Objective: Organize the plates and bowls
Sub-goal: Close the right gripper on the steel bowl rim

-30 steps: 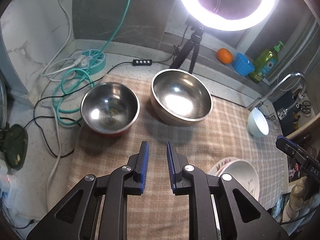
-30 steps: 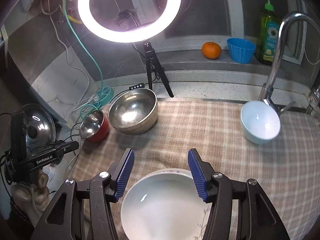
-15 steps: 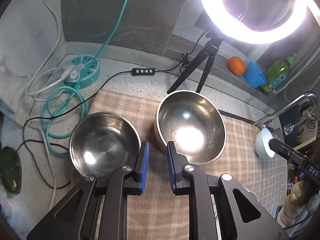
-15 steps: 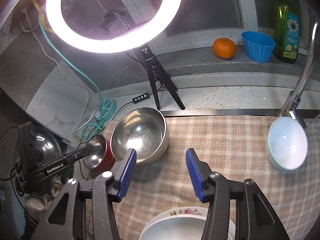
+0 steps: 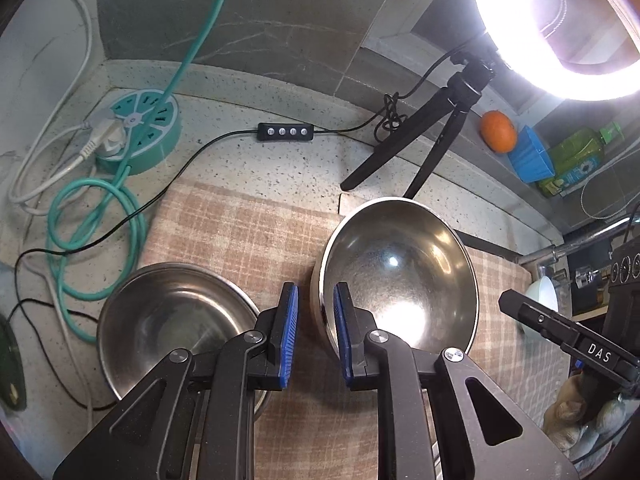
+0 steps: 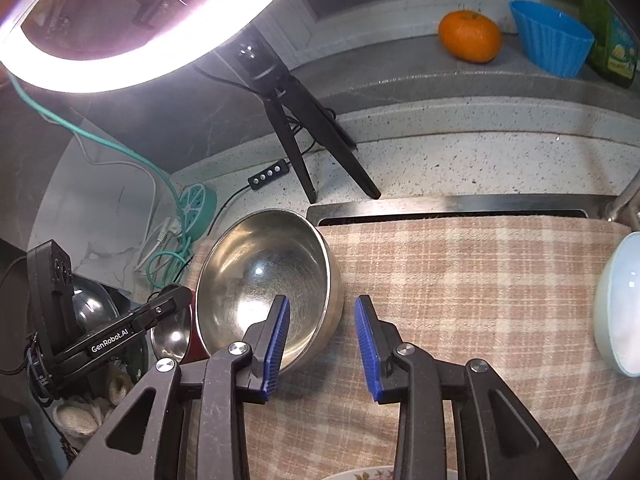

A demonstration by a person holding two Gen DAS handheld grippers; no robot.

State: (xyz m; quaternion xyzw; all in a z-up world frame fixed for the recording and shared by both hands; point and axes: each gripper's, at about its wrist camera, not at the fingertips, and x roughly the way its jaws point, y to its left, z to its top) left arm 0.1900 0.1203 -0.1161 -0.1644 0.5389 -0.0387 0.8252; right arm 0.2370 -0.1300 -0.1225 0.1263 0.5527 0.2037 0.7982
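Approach is the step in hand, by my reading: both grippers bear on the large steel bowl (image 5: 400, 276) on the checked cloth (image 6: 460, 280) that covers the worktop, and neither has a hold on it. The left gripper (image 5: 314, 332) keeps its blue fingers (image 5: 289, 332) narrow with nothing between them; the bowl's near left rim lies just ahead of the gap, against the right finger's tip, though I cannot tell whether it touches. A smaller steel bowl (image 5: 172, 320) sits just left of those fingers, partly under the left one. The right gripper (image 6: 322, 340) is closing, its fingers (image 6: 276, 336) at middling width; the large bowl's right wall lies behind the left finger's tip and only bare cloth shows in the gap. A pale bowl (image 6: 618, 308) stands well to the right of these fingers, and the flowered rim of a plate (image 6: 384, 474) peeps out below them. Next move, as I judge it, calls for one gripper to bring a finger inside the large bowl's rim and the other outside, then pinch the thin wall squarely, since polished steel may slip or tip.
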